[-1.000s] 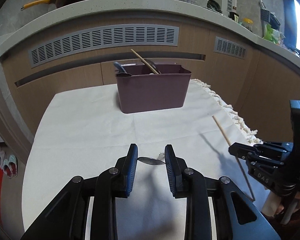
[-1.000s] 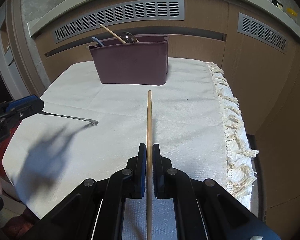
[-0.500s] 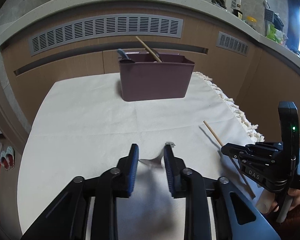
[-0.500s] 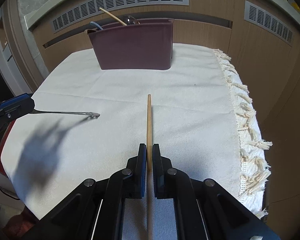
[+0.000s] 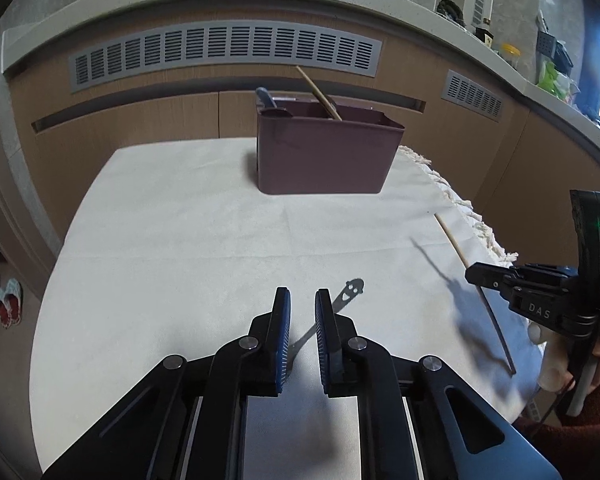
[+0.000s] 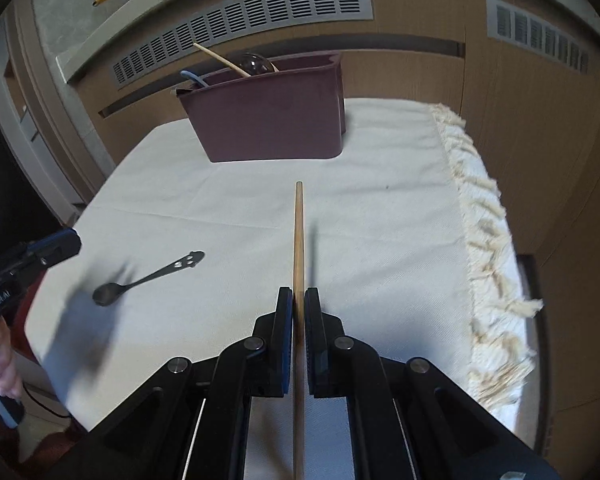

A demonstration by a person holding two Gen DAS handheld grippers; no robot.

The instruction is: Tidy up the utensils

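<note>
— While your right gripper (image 6: 299, 294) stays out of it, clamped on the wooden chopstick (image 6: 299, 240) that points toward the maroon utensil holder (image 6: 272, 120), give your attention to the left side. Your left gripper (image 5: 302, 300) has just been closing, yet its pads press on nothing.

— So where is the spoon?

— Flat on the white cloth (image 5: 180, 240), near the front edge. From the left wrist you see the steel teaspoon (image 6: 148, 278) crossing the gap between the jaws, cut-out handle end up and to the right. The right wrist view shows it lying on the fabric with the gripper apart from it. The jaws stand narrowly apart and empty.

— How do you want me to take it?

— Part the jaws wider before you descend, I'd say, because the gap looks too tight to straddle anything cleanly. Square them across the thin handle, not the bowl; a rounded bowl seems likely to squirt out. Bring the tips down until they touch the cloth on both sides, then close. The likely snag is pinching fabric with the metal, so lift slowly and watch the cloth.

— And the holder?

— Well apart, at the far side of the cloth, with other utensils already standing in it.
</note>
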